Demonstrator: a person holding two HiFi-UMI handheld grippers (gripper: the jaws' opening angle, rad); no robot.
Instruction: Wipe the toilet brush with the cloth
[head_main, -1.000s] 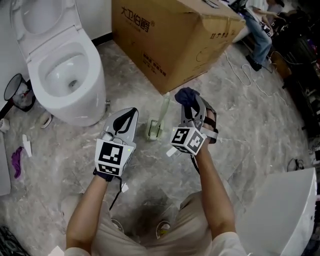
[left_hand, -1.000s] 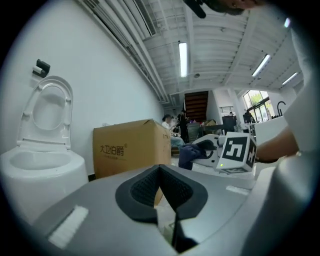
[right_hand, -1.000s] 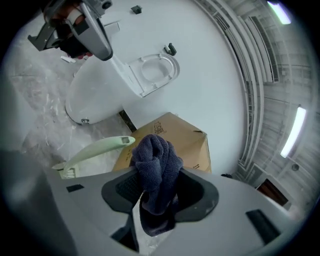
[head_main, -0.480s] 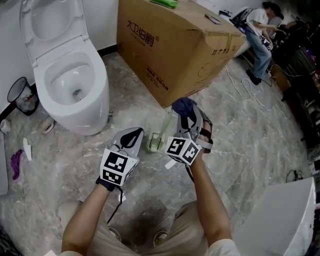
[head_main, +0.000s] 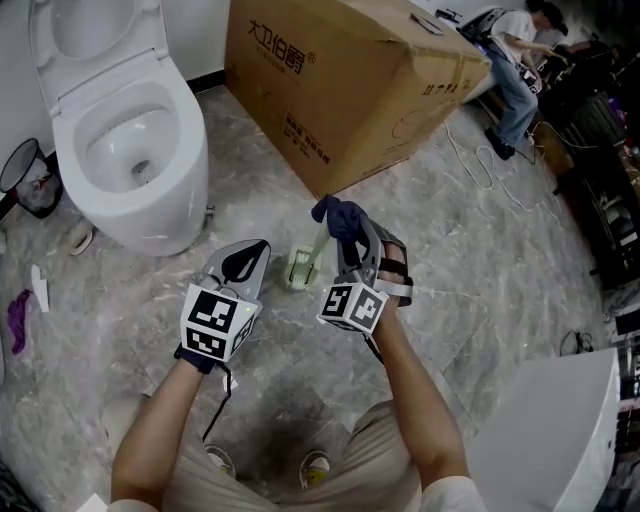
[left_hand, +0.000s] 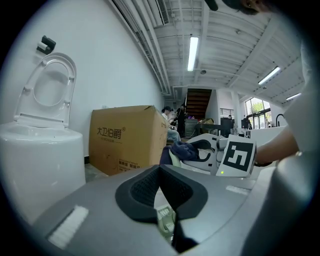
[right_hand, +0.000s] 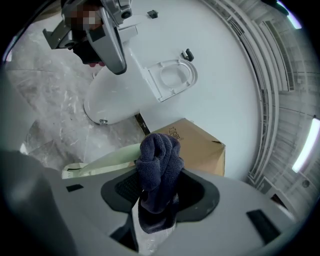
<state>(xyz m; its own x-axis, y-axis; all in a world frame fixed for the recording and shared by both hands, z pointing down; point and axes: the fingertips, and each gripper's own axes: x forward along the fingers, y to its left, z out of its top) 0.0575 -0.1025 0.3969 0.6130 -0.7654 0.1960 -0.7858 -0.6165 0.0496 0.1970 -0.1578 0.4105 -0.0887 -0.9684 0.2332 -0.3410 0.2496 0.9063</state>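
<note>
The right tongs (head_main: 350, 240) pinch a dark blue cloth (head_main: 338, 216), which seems to touch the handle of the pale green toilet brush (head_main: 304, 265). The brush stands on the marble floor (head_main: 470, 260) between both tongs. The left tongs (head_main: 245, 262) are pressed together, empty.

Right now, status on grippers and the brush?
Left gripper shut, empty, beside brush. Right gripper shut on cloth, cloth at the brush handle's top. Brush stands on floor, nothing in the way.
</note>
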